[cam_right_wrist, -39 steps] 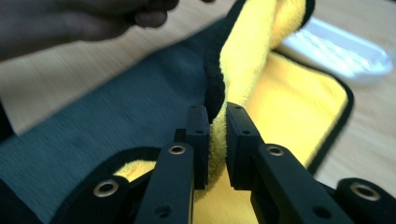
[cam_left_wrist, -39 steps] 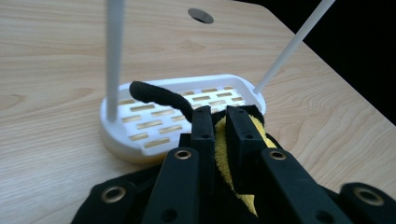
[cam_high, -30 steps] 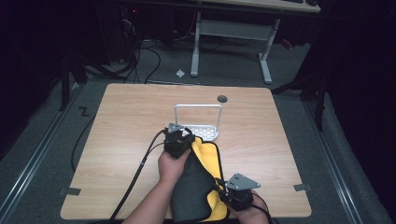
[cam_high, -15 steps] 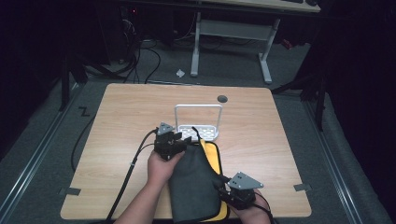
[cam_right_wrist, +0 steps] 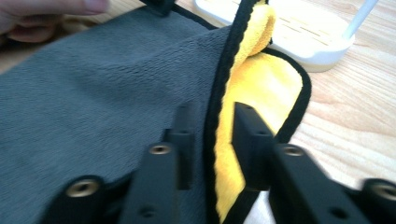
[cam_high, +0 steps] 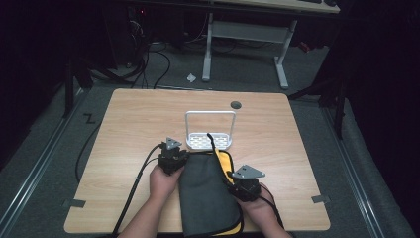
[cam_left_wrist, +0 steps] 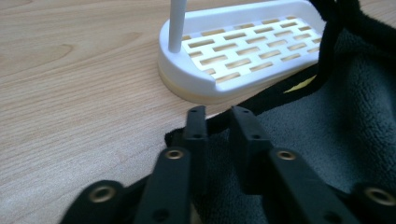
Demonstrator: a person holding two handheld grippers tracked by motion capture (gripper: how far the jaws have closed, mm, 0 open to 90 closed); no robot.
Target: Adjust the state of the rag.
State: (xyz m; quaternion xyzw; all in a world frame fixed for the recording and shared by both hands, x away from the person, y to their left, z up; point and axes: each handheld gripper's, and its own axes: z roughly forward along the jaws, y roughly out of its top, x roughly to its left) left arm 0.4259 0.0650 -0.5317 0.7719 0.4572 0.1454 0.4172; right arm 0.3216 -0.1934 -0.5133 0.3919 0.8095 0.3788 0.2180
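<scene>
Woodgrain table [cam_high: 129, 129]; plush grey-yellow towel [cam_high: 205, 193]

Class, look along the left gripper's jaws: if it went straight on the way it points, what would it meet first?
Probably the black-trimmed edge of the grey cloth lying just past the left gripper, then the white slotted rack behind it, though depth is hard to judge.

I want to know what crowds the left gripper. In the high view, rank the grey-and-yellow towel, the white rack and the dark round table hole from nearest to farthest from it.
From the left gripper:
1. Grey-and-yellow towel, right beside it, toward the person.
2. White rack, just beyond, mid-table.
3. Dark round table hole, near the far edge.
</scene>
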